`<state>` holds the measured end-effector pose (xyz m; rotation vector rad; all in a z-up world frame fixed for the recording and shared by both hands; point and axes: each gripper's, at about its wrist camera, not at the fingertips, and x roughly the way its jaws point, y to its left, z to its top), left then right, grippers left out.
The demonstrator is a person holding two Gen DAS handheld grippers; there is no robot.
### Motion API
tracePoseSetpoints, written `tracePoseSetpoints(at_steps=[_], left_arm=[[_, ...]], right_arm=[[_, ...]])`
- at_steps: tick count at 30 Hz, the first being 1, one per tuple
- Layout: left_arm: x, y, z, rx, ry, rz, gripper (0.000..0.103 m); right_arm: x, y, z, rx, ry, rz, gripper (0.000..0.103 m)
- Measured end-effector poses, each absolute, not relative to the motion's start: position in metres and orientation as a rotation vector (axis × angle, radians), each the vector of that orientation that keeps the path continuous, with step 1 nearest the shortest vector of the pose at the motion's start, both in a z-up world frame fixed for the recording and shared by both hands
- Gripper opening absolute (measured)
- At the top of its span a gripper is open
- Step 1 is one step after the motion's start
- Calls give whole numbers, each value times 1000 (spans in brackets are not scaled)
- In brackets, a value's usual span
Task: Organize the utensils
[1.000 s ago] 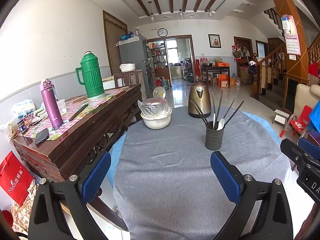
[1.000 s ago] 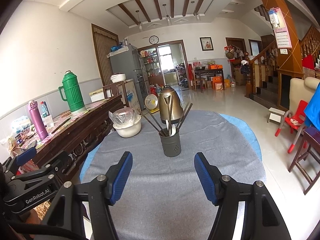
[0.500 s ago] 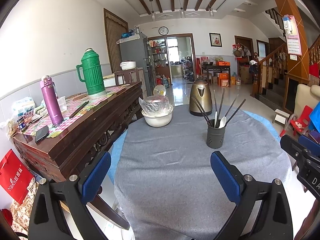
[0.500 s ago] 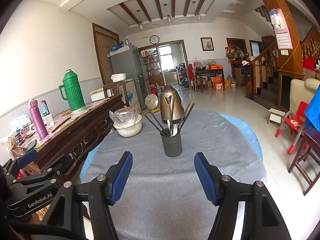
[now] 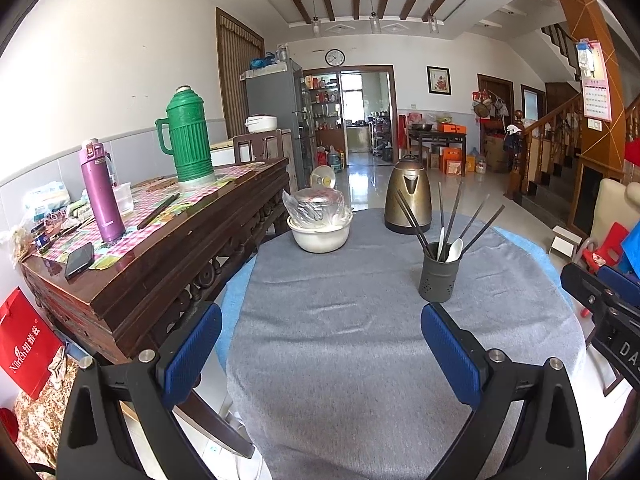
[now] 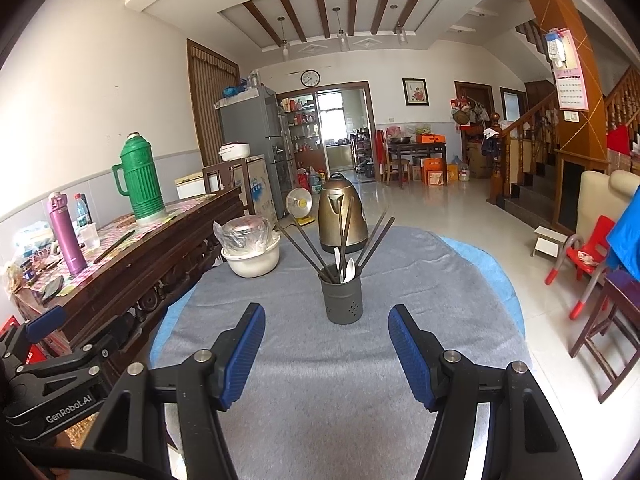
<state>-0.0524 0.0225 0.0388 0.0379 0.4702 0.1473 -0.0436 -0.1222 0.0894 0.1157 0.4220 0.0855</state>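
Little is shifting since a second ago: you are holding both grippers almost where they were. Your left gripper (image 5: 322,350) is hovering wide open and empty over the near edge of the tabletop (image 5: 340,360). Your right gripper (image 6: 326,354) is gaping empty too, facing the utensil holder (image 6: 343,300) with its chopsticks (image 6: 304,250) and spoons (image 6: 347,270) mid-table.

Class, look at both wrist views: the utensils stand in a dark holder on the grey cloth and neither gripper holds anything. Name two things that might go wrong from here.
1. The chopsticks splay out of the utensil holder at different angles; pulling one may drag others or tip the holder.
2. The kettle and the covered bowl stand just behind the holder, so a long reach by the right gripper, jaws open, might knock them.
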Motion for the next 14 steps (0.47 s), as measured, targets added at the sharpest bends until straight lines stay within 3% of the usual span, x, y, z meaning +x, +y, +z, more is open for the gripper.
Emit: tracePoseSetpoints(at_steps=[14], left_arm=[[22,17,10,34,560,132,100]], right_arm=[[29,-126,62,116,511,64,68]])
